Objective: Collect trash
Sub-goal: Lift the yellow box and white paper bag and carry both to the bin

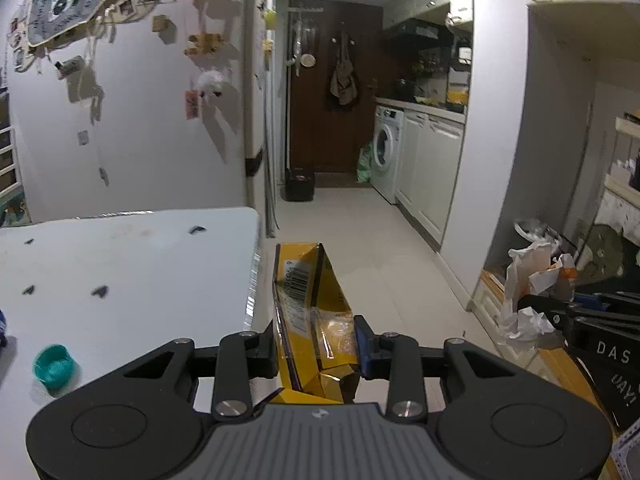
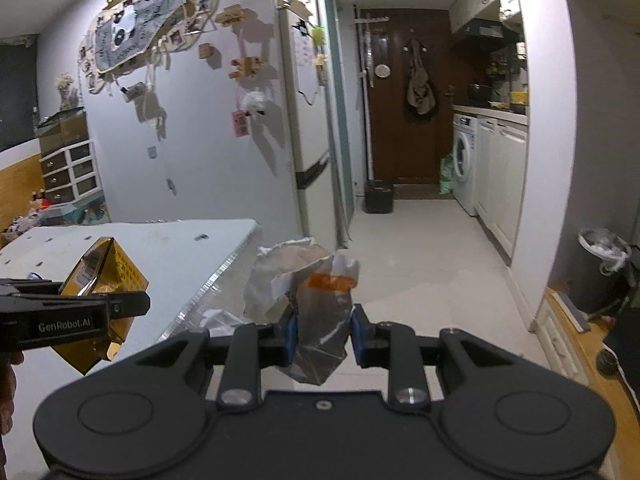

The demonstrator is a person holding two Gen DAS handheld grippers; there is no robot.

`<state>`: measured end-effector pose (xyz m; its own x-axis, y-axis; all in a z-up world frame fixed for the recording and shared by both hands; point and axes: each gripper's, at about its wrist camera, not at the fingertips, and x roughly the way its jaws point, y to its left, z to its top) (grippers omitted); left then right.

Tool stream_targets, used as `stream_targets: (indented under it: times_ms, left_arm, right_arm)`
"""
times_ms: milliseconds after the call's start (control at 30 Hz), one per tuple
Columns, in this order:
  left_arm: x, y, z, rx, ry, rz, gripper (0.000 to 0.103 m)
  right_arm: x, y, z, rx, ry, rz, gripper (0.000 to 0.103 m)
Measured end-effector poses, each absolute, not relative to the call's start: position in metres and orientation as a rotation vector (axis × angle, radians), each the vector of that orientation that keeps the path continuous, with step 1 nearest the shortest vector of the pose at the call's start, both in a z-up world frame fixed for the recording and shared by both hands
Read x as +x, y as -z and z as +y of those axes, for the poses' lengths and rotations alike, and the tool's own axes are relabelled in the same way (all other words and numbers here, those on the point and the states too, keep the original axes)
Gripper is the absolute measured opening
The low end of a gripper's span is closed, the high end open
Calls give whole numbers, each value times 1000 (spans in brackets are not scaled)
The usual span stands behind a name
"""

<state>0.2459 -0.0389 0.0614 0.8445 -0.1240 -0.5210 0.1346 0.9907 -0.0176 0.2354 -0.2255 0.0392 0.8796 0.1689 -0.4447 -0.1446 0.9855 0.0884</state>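
1. Left tool: clamped on a yellow wrapper, pads pressing both of its sides. Wrapper crumpled, barcode facing up, far end open and sticking out forward past the pads.
2. Wrapper held in the air just off the right edge of the white table, over the pale floor.
3. Right tool: clamped on a crumpled paper bag, grey-white with an orange patch near the top. Bag bulging above and hanging a little below the blue pads.
4. Bag also in the air, just beside the table corner, above the floor.
5. Seen from the right wrist: left tool at the left edge, side-on, yellow wrapper poking out above and below it.
6. On the table: green bottle cap near the front left, several small dark scraps scattered across the top.
7. Trash bin with a white liner standing on the floor against the wall at the right, well apart from both tools.
8. Farther off: dark door at the end of the hallway, washing machine to its right.
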Motion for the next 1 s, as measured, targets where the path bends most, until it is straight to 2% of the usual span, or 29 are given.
stream_targets:
  times_ms: [433,1000]
  left_arm:
    - [264,-5,-102,16,235,652,36]
    - [332,138,-137,22,286,976,36]
  right_arm:
    - [234,25,-277,102,-35,581,28]
    - [295,167,-303,178,26,937,28]
